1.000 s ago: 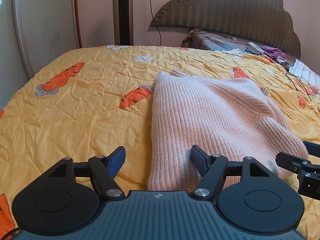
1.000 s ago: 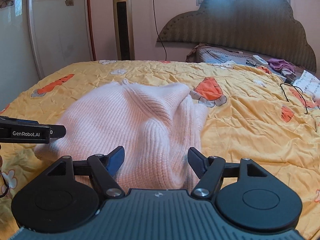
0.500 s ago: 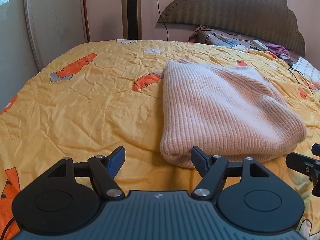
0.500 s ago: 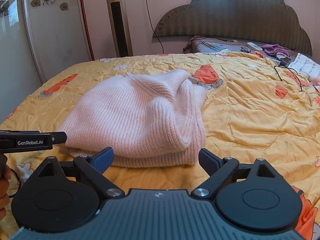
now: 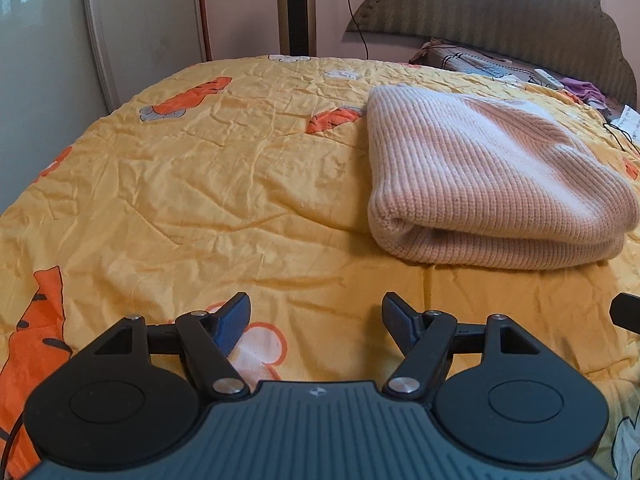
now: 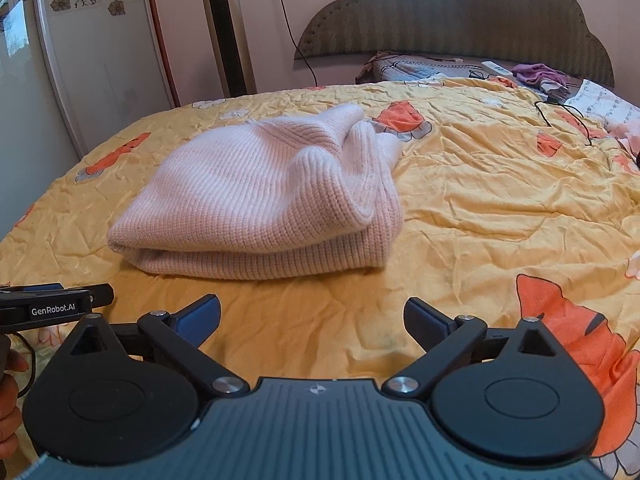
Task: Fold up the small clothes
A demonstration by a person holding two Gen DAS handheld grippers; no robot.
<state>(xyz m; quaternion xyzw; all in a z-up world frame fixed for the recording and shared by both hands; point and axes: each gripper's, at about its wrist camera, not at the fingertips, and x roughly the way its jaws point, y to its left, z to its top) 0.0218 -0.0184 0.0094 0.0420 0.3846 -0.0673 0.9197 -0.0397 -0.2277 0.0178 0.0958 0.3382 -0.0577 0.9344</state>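
A pale pink ribbed knit sweater (image 5: pixel 492 184) lies folded in a thick bundle on the yellow bedspread (image 5: pixel 200 184). In the right wrist view the sweater (image 6: pixel 264 196) shows its folded edge toward me and a bunched sleeve on its right side. My left gripper (image 5: pixel 316 322) is open and empty, well short of the sweater and to its left. My right gripper (image 6: pixel 312 320) is open, its jaws still opening wider, with nothing between them, a short way in front of the sweater's near edge.
A headboard (image 6: pixel 460 12) with pillows and small items stands at the far end of the bed. A tower fan (image 6: pixel 228 32) and a white wardrobe (image 6: pixel 80 52) stand by the wall. A black cable (image 6: pixel 560 114) lies at the right. A person's hand (image 6: pixel 8 392) holds the left gripper's handle.
Both grippers have drawn back off the sweater, which now lies free on the bed. The right gripper's jaws have spread wider.
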